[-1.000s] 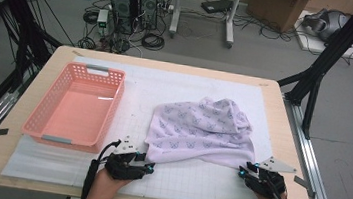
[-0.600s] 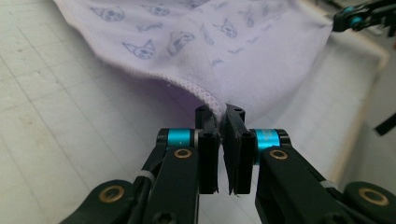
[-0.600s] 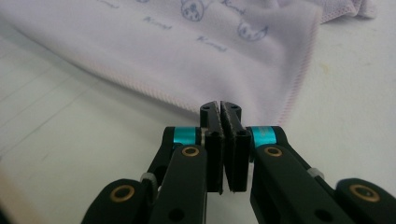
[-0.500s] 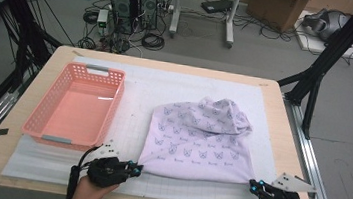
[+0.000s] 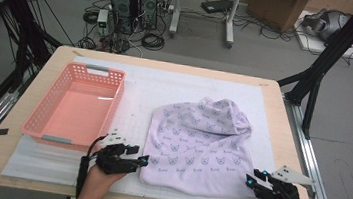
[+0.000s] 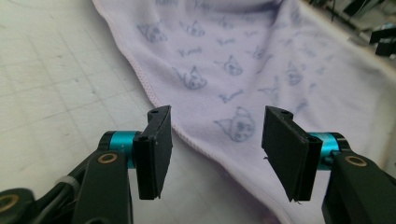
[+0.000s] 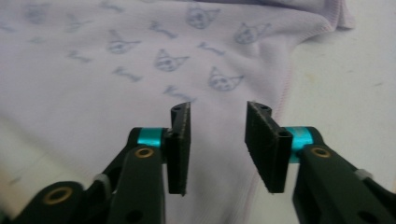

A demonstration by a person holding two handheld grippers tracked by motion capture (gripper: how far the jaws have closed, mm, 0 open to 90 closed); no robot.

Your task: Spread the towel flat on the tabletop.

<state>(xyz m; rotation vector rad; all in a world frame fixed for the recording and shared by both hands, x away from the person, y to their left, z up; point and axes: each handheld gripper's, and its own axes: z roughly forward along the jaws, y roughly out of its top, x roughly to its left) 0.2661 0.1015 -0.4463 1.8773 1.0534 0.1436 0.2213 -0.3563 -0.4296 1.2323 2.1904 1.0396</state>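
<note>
My 2 claws sit at the near corners of the lavender cloth [image 5: 199,145], which lies spread on the white mat [image 5: 176,87] right of the pink basket [image 5: 75,105], its far end still bunched into a rumpled fold. My left claw [image 5: 143,161] has just been opening; in the left gripper view its jaws stand apart with the cloth's hemmed corner lying flat beneath the gap, nothing pinched. My right claw [image 5: 251,181] has just been opening too, its jaws parted over the other near corner and gripping nothing.

I judge the spreading done and a fold is next, so the trouble lies in the regrip. The cloth is thin and lies flat on the mat; if I close without pressing down to the surface, the pads may shut on air or catch only the hem's thread. If 1 claw bites and the other misses, lifting would drag the cloth askew. The bunched far end could also fold unevenly and carry its wrinkles into the fold.
</note>
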